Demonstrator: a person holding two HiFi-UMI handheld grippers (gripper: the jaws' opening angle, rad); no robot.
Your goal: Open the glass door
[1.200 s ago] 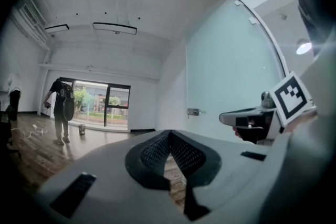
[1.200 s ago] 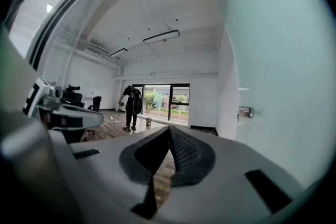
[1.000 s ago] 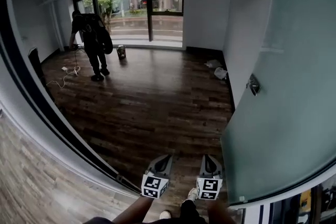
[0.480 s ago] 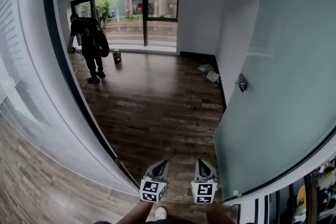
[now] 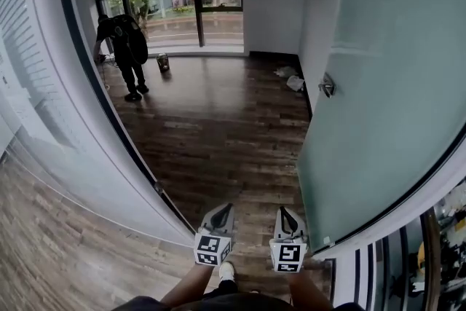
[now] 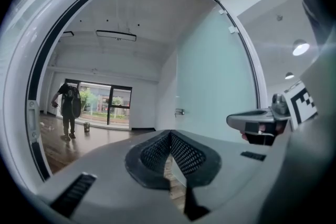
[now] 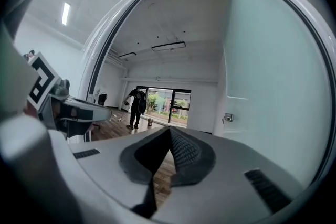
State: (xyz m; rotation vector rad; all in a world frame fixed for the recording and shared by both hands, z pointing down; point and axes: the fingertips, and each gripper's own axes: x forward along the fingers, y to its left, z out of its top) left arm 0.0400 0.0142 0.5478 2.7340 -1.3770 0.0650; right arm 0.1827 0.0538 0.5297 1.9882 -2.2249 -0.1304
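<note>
The frosted glass door (image 5: 386,84) stands swung open into the room at the right, its metal handle (image 5: 327,86) on the inner face. In the head view my left gripper (image 5: 225,209) and right gripper (image 5: 285,212) are side by side low in the doorway, both pointing level into the room, apart from the door. Both are shut with nothing between the jaws. In the left gripper view its shut tips (image 6: 170,134) point past the door (image 6: 210,76) and handle (image 6: 180,112). In the right gripper view the shut tips (image 7: 169,129) have the door (image 7: 273,86) at their right.
A dark door frame with a glass wall (image 5: 102,113) runs along the left. A person in dark clothes (image 5: 124,54) stands at the far left by the window (image 5: 182,7), a small can (image 5: 163,63) nearby. White bags (image 5: 291,80) lie by the right wall. Dark wood floor (image 5: 218,127) lies ahead.
Both grippers have moved forward together into the doorway, staying shut. The left frame has slid further left in view, and the door's handle now sits higher and nearer the middle.
</note>
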